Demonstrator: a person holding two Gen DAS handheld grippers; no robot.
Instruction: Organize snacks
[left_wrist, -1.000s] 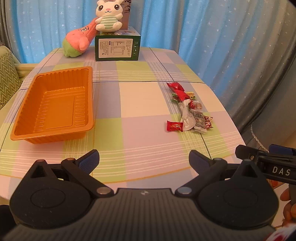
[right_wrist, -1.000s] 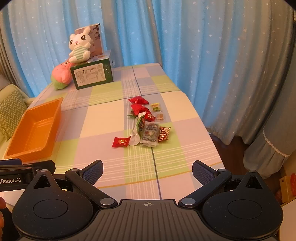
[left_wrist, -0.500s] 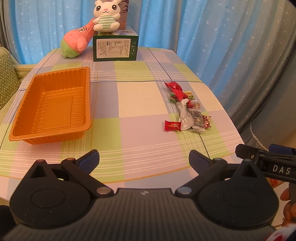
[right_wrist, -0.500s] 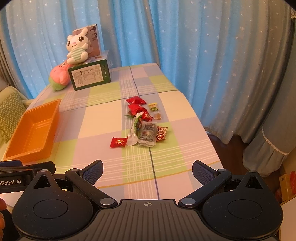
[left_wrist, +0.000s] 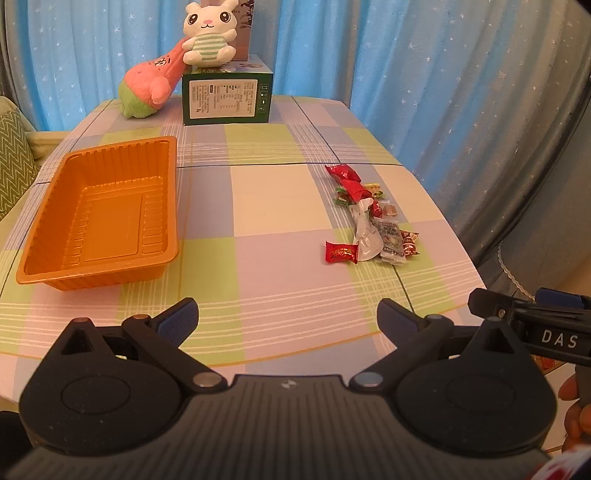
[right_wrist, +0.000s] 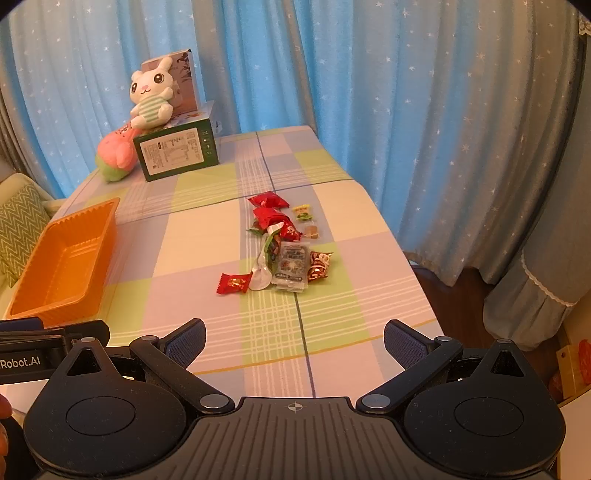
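The orange tray (right_wrist: 62, 266) is cut off by the right view's left edge.

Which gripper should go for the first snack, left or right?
Right, probably. The right gripper is open and faces the pile of wrapped snacks almost head-on; the open left gripper sits nearer the empty orange plastic tray, with snacks off to its right.

blue curtains (right_wrist: 406, 110) sprinkled with small white stars hang across the whole back of the room, from nine o'clock round to three. a table (left_wrist: 280, 206) under a checked cloth of green, lilac and cream fills the middle. at nine o'clock sits a pale seat with a green zigzag cushion (left_wrist: 13, 155). dark wooden floor (right_wrist: 454, 280) shows at three o'clock, beside a grey lace-trimmed drape (right_wrist: 535, 295). the light is warm and even.
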